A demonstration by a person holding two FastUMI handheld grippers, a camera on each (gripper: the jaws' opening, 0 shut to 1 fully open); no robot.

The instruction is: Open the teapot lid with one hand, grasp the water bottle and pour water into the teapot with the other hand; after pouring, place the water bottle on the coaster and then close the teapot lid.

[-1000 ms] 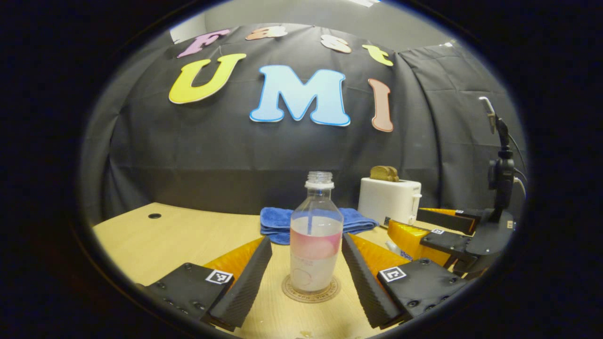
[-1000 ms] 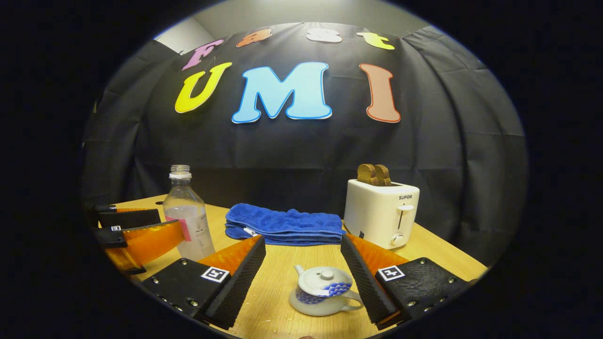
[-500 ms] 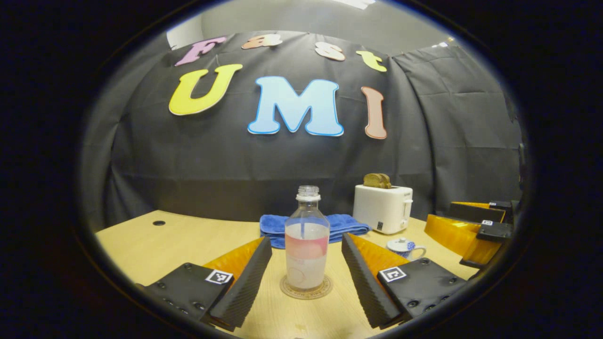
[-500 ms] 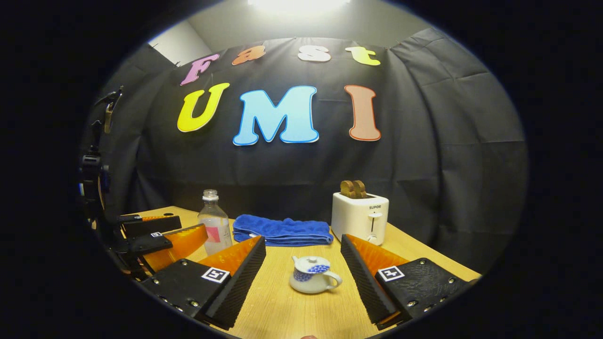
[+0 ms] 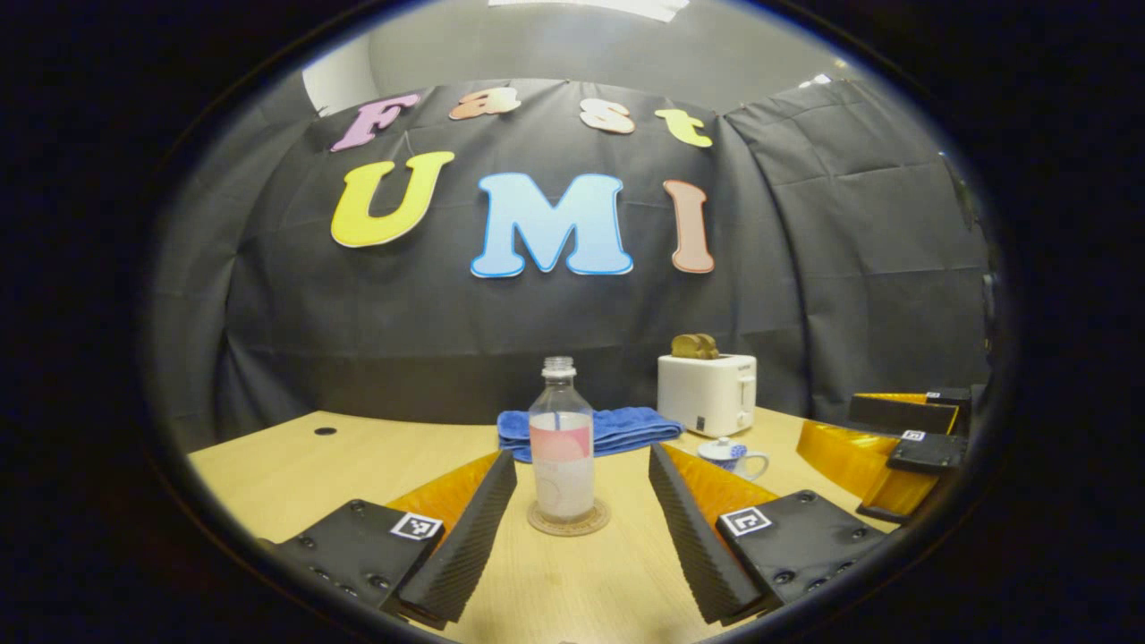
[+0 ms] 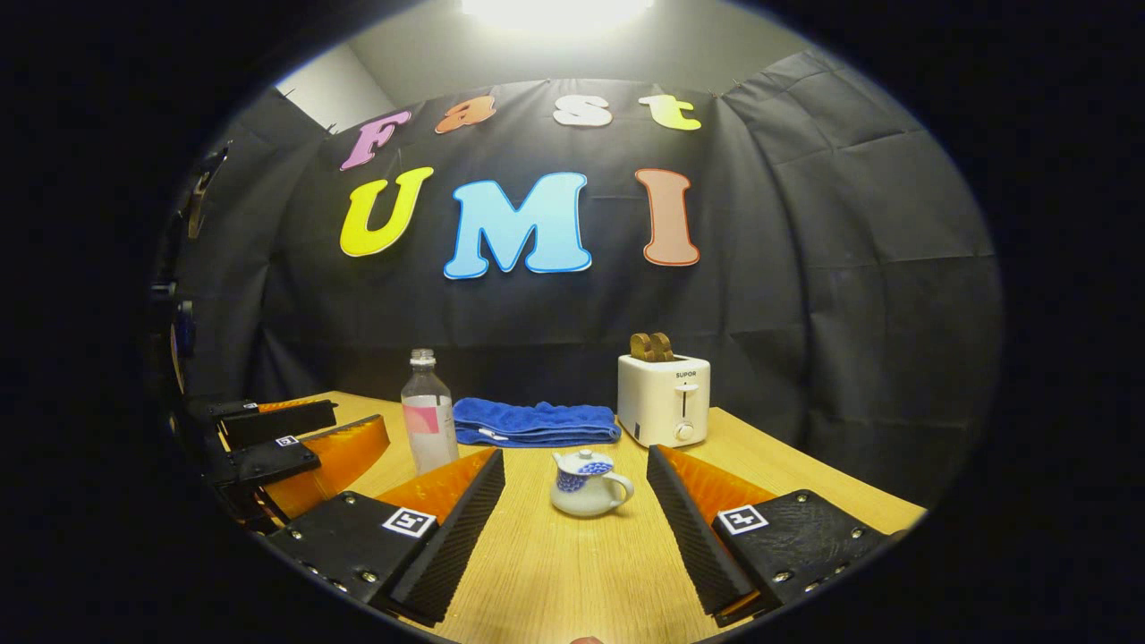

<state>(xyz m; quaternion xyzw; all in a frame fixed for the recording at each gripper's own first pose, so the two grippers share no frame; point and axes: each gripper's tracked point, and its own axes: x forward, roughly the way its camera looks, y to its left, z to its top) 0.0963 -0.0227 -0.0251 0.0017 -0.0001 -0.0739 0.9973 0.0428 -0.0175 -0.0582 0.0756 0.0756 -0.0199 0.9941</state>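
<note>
On the wooden surface (image 6: 555, 572), in front of the black cloth wall, the largest things at the back are a white toaster (image 6: 663, 400) with bread in its slots and a folded blue towel (image 6: 535, 421). Nearer stands the uncapped water bottle (image 5: 561, 452), upright on its round coaster (image 5: 568, 521) and partly filled. The small teapot (image 6: 586, 483) sits to the bottle's right with its lid (image 6: 582, 462) on. Judging from this, the task looks finished, or possibly not begun; nothing remains but to draw both hands clear. The left gripper (image 5: 581, 528) is spread wide, its fingers flanking the bottle well short of it and touching nothing. The right gripper (image 6: 577, 528) is equally wide apart, empty, with the teapot ahead between its fingers.
</note>
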